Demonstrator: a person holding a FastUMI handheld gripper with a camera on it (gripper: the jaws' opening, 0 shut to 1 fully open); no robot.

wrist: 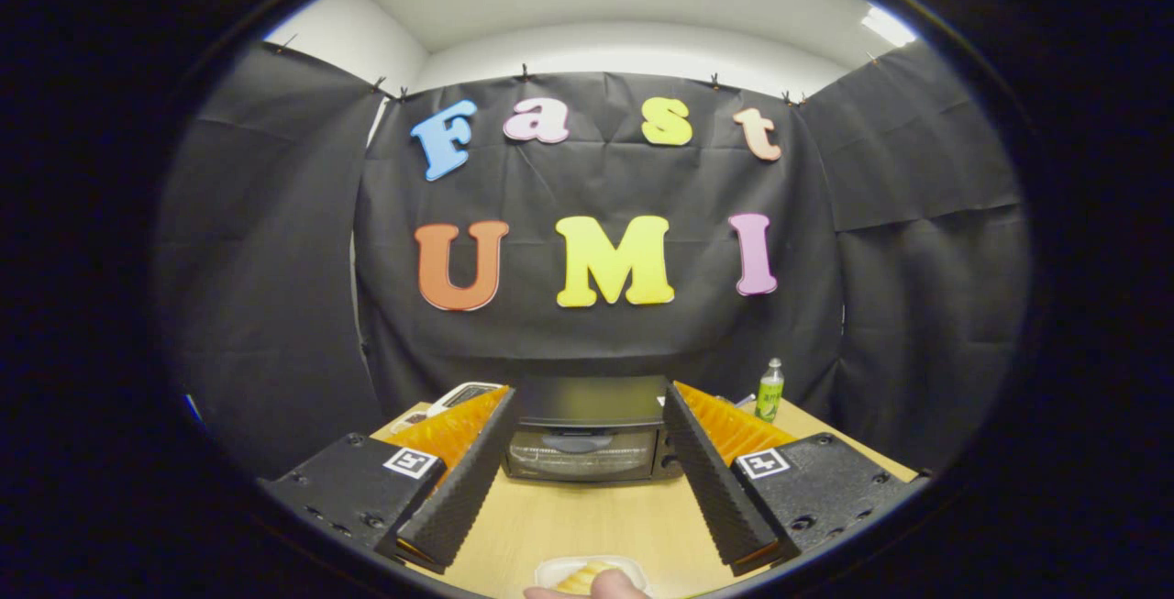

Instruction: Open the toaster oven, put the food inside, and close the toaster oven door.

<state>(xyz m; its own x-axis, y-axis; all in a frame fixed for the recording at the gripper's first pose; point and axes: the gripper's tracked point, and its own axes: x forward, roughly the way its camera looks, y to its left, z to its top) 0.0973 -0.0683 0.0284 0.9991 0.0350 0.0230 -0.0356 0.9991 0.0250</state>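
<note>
Gripper point(587, 466) is hovering above the wooden table point(587, 516), fingers spread wide apart, gripping nothing. Black toaster oven point(587, 438) is sitting on the table beyond the fingertips, framed between them, its glass door point(580, 455) looking closed with the handle across the top of it. Food point(587, 578) is lying in a clear plastic tray point(550, 571) on the table, near the base of the fingers and between them, yellowish, kind hard to tell. A fingertip point(610, 585) is touching the tray's near side. Green bottle point(769, 391) is standing upright beyond the right finger, right of the oven. A white device point(463, 394) is lying beyond the left finger, partly hidden.
</note>
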